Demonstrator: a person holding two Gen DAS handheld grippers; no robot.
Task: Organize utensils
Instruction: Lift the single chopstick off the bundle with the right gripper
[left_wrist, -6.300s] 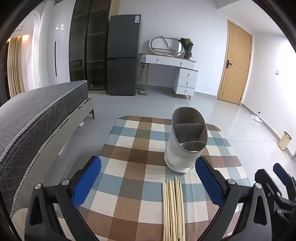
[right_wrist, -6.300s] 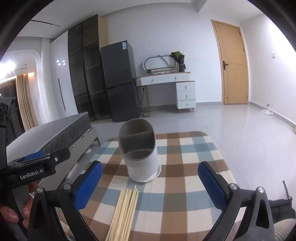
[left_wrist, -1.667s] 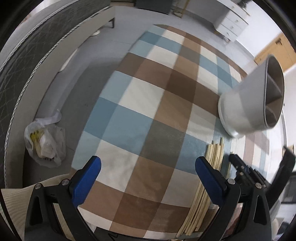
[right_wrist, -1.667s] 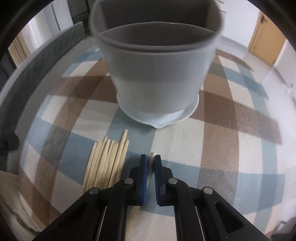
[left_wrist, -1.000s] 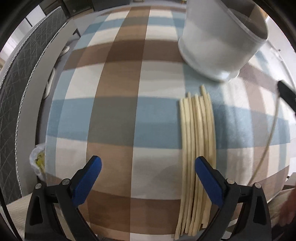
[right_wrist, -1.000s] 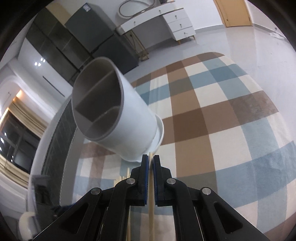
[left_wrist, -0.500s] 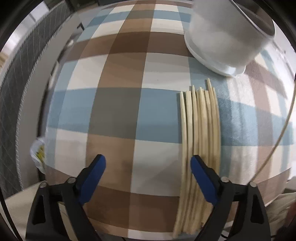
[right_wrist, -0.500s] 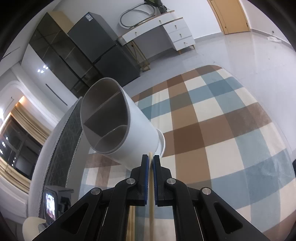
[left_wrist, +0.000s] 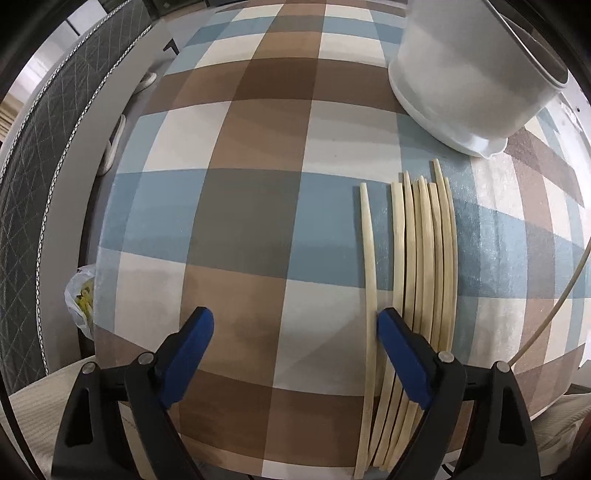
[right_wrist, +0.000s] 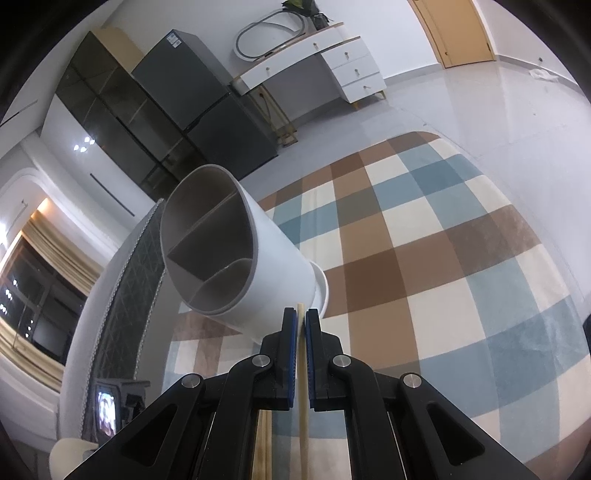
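Chopstick (right_wrist: 301, 354) pinched in the right hand-held gripper (right_wrist: 300, 328) near the white divided holder (right_wrist: 236, 266), next tip it in, while the wide-open left hand-held gripper (left_wrist: 295, 332) straddles one separated chopstick (left_wrist: 369, 258) on the counter (left_wrist: 240, 221).

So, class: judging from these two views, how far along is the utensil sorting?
Done: nothing; the holder compartments look empty. In hand: the right gripper is shut on one chopstick near the holder. The left gripper is open, one stray chopstick inside its right finger. Left: the bundle on the cloth.
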